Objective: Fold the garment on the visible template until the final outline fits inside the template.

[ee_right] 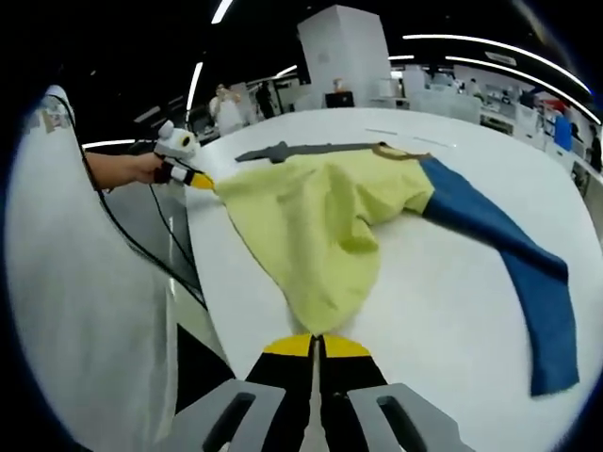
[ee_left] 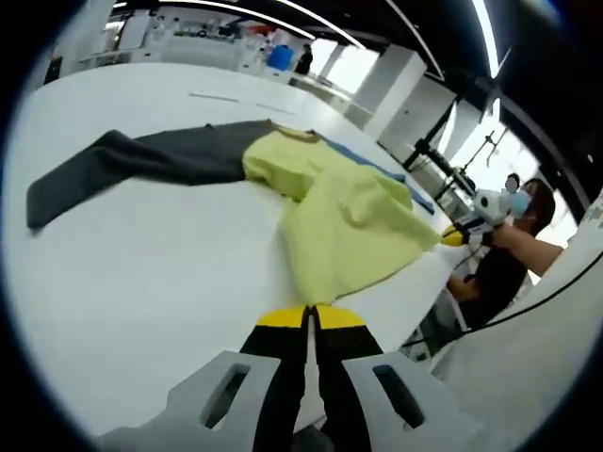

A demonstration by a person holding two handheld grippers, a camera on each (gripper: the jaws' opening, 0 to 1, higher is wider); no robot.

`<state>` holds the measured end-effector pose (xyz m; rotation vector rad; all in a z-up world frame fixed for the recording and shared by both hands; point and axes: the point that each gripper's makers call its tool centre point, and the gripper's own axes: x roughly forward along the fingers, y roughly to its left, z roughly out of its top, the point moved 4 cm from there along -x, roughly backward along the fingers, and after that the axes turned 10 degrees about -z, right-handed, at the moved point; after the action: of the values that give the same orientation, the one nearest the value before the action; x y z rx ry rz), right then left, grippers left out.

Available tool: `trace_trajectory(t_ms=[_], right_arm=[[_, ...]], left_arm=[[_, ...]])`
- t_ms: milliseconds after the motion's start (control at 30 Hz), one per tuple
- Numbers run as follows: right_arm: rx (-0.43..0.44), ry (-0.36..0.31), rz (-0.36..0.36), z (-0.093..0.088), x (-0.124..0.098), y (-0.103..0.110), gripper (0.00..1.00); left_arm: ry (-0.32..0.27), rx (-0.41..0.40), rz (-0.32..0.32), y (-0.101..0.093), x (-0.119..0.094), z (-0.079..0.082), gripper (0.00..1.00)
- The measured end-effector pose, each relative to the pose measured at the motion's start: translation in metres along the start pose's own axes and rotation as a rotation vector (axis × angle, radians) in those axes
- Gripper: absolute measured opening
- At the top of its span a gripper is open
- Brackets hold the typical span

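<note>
Directly ahead of both tools lies the garment (ee_left: pixel 349 221), a yellow-bodied top with one grey sleeve (ee_left: pixel 122 165) and one blue sleeve (ee_right: pixel 513 254), spread on a white table (ee_left: pixel 141 282).

Left gripper (ee_left: pixel 312 318): jaws pressed together at the yellow tips, which sit at the near hem corner of the yellow body; the cloth edge meets the tips, so a pinch on the garment is judged likely. From this tool the grey sleeve runs away to the far left.

Right gripper (ee_right: pixel 316 345): jaws likewise closed, tips at the opposite hem corner, where the fabric tapers down to them; also judged to be holding the garment. From this tool the blue sleeve runs away to the right.

Each gripper appears in the other's view at the far hem corner, so the hem is spanned between them.

Template: not identified with any confidence.

Governing relation: the body's long axis runs from the held hem straight away toward the collar (ee_right: pixel 391 151). A fold would carry the hem forward along that axis, both tools equally placed.
</note>
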<state>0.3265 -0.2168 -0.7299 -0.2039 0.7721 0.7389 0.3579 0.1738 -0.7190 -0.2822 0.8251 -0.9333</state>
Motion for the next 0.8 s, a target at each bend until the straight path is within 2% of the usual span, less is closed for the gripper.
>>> trace_trajectory(t_ms=[300,800], right_arm=[[-0.007,0.014,0.013,-0.01,-0.009,0.011,0.0],[-0.011,0.033,0.04,-0.026,-0.017,0.029,0.0]], left_arm=[[0.039,-0.01,-0.006,-0.007,-0.008,-0.019,0.0],[0.07,-0.026,0.001,-0.012,-0.022,-0.042,0.0]])
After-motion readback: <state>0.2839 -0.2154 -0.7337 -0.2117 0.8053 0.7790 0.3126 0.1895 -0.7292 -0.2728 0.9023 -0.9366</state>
